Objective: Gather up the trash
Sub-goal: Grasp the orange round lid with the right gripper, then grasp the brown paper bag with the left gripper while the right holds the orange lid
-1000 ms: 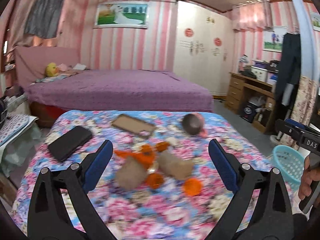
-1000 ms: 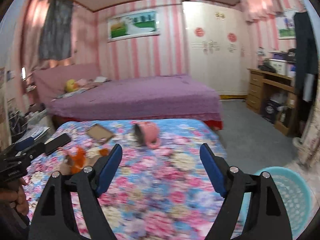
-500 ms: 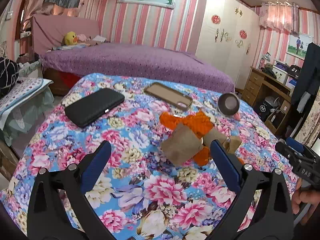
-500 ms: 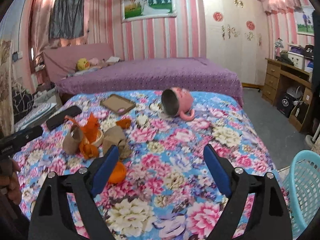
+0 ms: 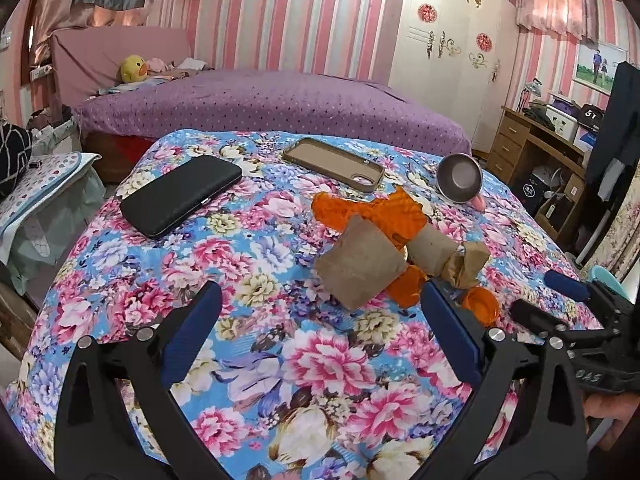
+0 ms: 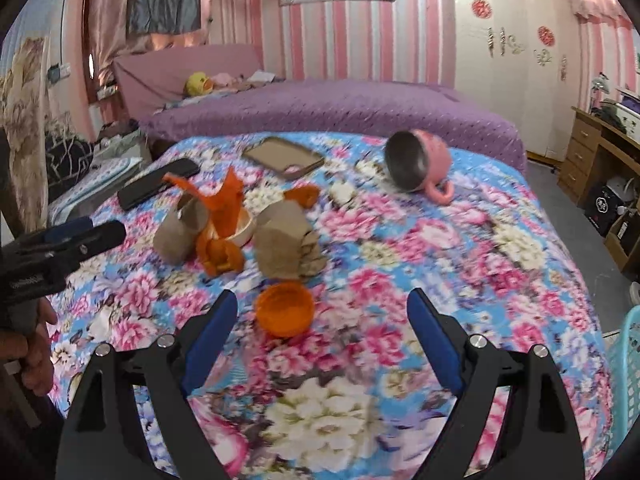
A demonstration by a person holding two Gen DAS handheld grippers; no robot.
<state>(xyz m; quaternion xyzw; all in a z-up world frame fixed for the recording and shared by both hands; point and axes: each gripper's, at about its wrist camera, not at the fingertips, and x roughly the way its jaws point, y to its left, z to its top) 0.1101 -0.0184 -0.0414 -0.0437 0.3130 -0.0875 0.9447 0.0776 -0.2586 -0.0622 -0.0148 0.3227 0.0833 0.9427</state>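
Trash pile (image 5: pixel 384 248): I see it heaped near the middle of the floral cloth (image 5: pixel 248 248); brown paper wads tangled with torn orange plastic.
Brown wad, near one (image 5: pixel 358 266): crumpled and bulky, lying on the cloth ahead of my left gripper and a little toward its right finger.
Second brown wad (image 6: pixel 286 242): in my right wrist view it sits just beyond the orange cap, leaning on the rest of the pile.
Orange wrapper (image 6: pixel 224 216): ragged strips standing up between the two brown wads, over a small pale dish I can only partly see.
Orange cap (image 6: pixel 285 309): round and shallow, lying alone on the cloth at the near edge of the pile, ahead of my right gripper's left finger.
Right gripper (image 6: pixel 322 320): jaws spread wide with nothing between the pads, hanging over the cloth just short of the cap.
Left gripper (image 5: pixel 320 314): jaws likewise wide apart and empty, tilted down at the cloth in front of the near wad.
Pink mug (image 6: pixel 420 162): on its side beyond the pile, metal-lined mouth toward me.
Black phone (image 5: pixel 182 196): flat on the cloth, left of the pile.
Brown phone case (image 5: pixel 334 164): flat, behind the pile.
Blue basket (image 6: pixel 626 384): off the cloth's right edge, only its rim showing.
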